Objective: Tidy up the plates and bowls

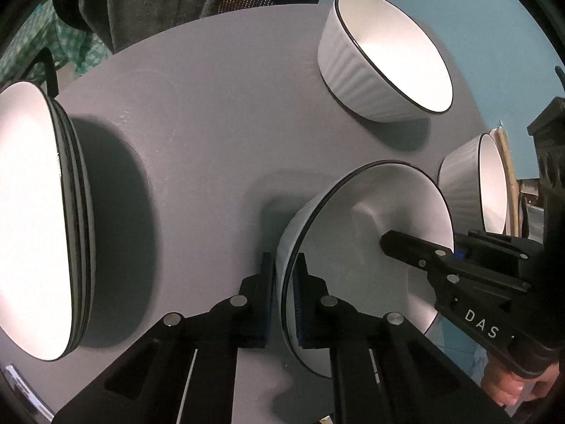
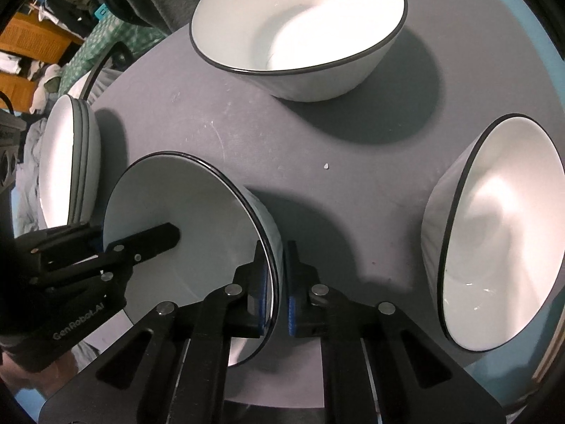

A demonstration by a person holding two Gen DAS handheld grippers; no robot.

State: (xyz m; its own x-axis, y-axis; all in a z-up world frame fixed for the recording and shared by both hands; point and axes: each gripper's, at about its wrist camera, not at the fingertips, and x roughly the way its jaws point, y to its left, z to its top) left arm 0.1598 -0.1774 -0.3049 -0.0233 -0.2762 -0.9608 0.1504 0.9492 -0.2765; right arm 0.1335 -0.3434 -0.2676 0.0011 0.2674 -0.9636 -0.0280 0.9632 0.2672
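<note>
A white bowl with a thin dark rim (image 1: 370, 219) (image 2: 183, 205) is near the front of the round grey table (image 1: 197, 123) (image 2: 317, 148). My left gripper (image 1: 285, 293) is shut on its left rim, one finger inside and one outside. My right gripper (image 2: 277, 282) is shut on the opposite rim in the same way. Each gripper shows in the other's view: the right gripper (image 1: 448, 247) and the left gripper (image 2: 106, 243). A stack of white plates (image 1: 35, 212) (image 2: 60, 162) lies at the table's left. Whether the bowl rests on the table I cannot tell.
Two more white bowls stand on the table: one at the back (image 1: 381, 49) (image 2: 300, 28) and one at the right edge (image 1: 466, 183) (image 2: 494, 233). A person's hand (image 1: 508, 388) holds the right gripper. Dark cloth and clutter lie beyond the table's far edge.
</note>
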